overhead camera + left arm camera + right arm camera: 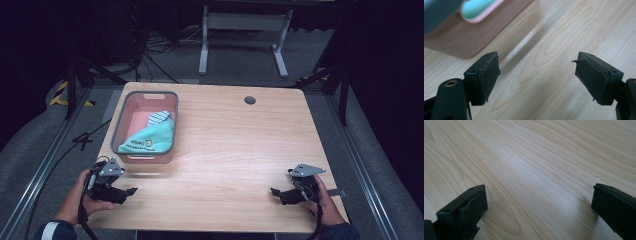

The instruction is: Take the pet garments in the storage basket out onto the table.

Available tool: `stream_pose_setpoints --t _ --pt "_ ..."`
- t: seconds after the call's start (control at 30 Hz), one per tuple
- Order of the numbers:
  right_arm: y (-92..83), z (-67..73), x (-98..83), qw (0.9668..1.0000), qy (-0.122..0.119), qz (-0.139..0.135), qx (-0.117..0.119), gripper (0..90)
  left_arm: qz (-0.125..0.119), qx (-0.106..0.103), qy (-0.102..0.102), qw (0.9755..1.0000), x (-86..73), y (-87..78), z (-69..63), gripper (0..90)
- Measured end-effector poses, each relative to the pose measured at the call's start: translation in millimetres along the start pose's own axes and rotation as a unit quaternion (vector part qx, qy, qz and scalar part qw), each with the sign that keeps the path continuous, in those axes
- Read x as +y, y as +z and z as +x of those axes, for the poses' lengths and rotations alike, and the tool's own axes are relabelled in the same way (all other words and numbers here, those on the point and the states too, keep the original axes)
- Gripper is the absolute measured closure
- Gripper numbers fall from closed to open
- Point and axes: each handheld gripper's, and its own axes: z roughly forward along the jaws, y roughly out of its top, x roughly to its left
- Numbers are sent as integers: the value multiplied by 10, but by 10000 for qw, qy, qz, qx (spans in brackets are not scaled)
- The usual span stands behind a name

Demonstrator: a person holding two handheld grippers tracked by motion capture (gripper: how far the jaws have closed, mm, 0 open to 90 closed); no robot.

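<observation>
Wooden worktop (235, 150) carries a pink basket (118, 131) with a grey rim near its far left corner; I read a teal cloth (150, 138) and what may be a striped cloth (159, 118) inside it, the detail being small. My left gripper (131, 191) sits at the near left corner, just short of the basket, jaws parted with nothing between them. My right gripper (274, 191) sits at the near right corner, jaws wide apart, gripping nothing.
</observation>
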Motion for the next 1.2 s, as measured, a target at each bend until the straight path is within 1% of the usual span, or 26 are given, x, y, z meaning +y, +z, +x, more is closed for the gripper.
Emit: stream_pose_setpoints --t 0.03,0.07,0.13,0.2,0.23,0.3,0.33,0.4,0.43,0.5,0.53,0.57,0.63,0.67,0.7,0.73,0.77,0.8,0.87,0.93,1.0,1.03,1.07,1.13,1.17,1.2 --pt "0 0 0 10000 -1 0 0 5 0 0 0 10000 0 0 0 200" --pt "0 0 0 10000 0 0 0 6 7 54 5 10000 44 -67 -7 200" --pt "0 0 0 10000 -1 0 0 6 7 28 40 10000 67 -96 -6 199" --pt "0 0 0 10000 0 0 0 6 54 120 82 9999 142 -168 15 205" --pt "0 0 0 10000 0 0 0 6 54 120 82 9999 142 -168 15 205" --pt "0 0 0 10000 0 0 0 5 94 181 121 9997 241 -243 59 205" --pt "0 0 0 10000 0 0 0 5 94 181 121 9997 241 -243 59 208" --pt "0 0 0 10000 0 -1 0 6 95 214 192 9995 351 -310 95 224" --pt "0 0 0 10000 -1 0 -1 6 131 221 251 9994 379 -330 110 223" --pt "0 0 0 10000 0 0 -1 6 163 221 266 9993 443 -358 130 223" --pt "0 0 0 10000 0 0 -1 6 163 221 266 9993 443 -358 130 222" --pt "-2 1 -1 10000 5 2 1 6 232 268 349 9988 512 -390 157 221" --pt "-2 1 -1 10000 5 3 1 6 227 252 326 9989 536 -393 167 221" --pt "-2 1 -1 10000 5 3 1 6 255 300 389 9985 562 -403 183 221" --pt "-2 1 -1 10000 1 0 1 6 300 302 415 9982 593 -409 199 221" --pt "-2 1 -1 10000 4 3 1 6 311 316 414 9982 616 -408 209 224" --pt "-1 1 -1 10000 1 0 2 6 375 323 419 9979 661 -410 236 230" --pt "-2 1 -1 10000 4 2 1 6 375 323 419 9979 661 -410 236 232" --pt "-2 2 -1 10000 8 3 2 6 371 293 440 9979 723 -413 270 232" --pt "-2 1 -1 10000 2 1 1 6 390 300 502 9975 804 -406 304 230" --pt "-2 1 -1 10000 2 1 1 6 385 337 519 9973 863 -391 328 230" --pt "-2 1 -1 10000 5 2 0 6 389 316 532 9973 892 -380 343 230" --pt "-2 1 -1 10000 4 3 1 6 389 316 532 9973 892 -380 343 230" --pt "-2 1 -1 10000 4 3 1 6 409 314 526 9973 975 -328 387 230" --pt "-2 1 -1 10000 5 3 1 6 479 300 547 9969 1008 -309 405 230" --pt "-3 1 -2 10000 5 3 0 6 462 303 525 9971 1033 -280 415 230"
